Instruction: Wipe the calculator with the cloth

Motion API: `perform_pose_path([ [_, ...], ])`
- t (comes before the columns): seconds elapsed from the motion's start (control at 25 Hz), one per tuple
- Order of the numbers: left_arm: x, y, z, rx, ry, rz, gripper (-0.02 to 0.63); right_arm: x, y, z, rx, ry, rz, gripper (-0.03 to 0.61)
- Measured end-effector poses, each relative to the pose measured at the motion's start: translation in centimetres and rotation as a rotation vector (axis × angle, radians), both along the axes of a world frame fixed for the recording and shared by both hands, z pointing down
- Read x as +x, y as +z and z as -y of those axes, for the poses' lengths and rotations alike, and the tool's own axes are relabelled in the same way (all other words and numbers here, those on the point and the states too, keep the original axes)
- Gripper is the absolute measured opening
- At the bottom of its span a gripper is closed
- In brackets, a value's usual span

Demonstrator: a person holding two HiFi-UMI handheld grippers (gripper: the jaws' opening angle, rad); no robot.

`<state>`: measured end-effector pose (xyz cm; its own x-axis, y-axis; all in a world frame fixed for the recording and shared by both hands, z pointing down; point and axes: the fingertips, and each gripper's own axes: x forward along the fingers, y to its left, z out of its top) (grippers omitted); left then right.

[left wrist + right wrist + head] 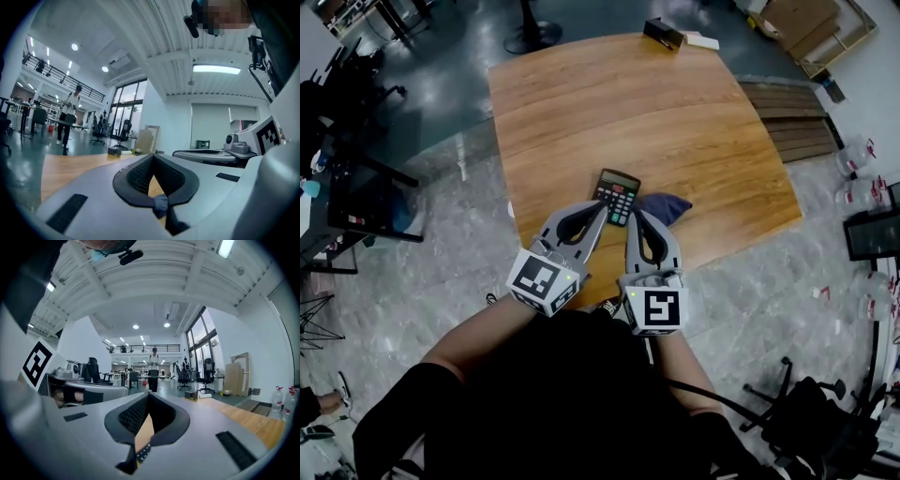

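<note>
My left gripper (603, 208) and right gripper (634, 216) are smooth matt grey plastic with ribbed black pads (140, 174). The table (675, 122) is softly shining wood grain. On it lie a black plastic calculator (617, 195) and a soft dark blue cloth (667, 208).

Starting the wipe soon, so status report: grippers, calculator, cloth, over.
Left gripper shut, empty. Right gripper shut, empty. Calculator flat on table, cloth beside it. Nothing in the way.

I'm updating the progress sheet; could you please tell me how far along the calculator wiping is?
Done: nothing visibly. The cloth lies beside the calculator on the table. In hand: nothing; left tongs and right tongs are shut, empty. Left: grasp cloth, wipe calculator.
</note>
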<state>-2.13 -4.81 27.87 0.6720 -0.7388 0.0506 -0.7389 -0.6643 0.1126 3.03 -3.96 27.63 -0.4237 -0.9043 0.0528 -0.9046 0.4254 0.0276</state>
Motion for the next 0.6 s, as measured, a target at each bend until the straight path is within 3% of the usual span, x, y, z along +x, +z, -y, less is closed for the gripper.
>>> perform_pose_path([
  [0.6, 2.0, 0.6, -1.7, 0.032, -0.129, -0.005, 0.008, 2.9, -0.1, -1.8, 0.035, -0.028, -0.033, 0.015],
])
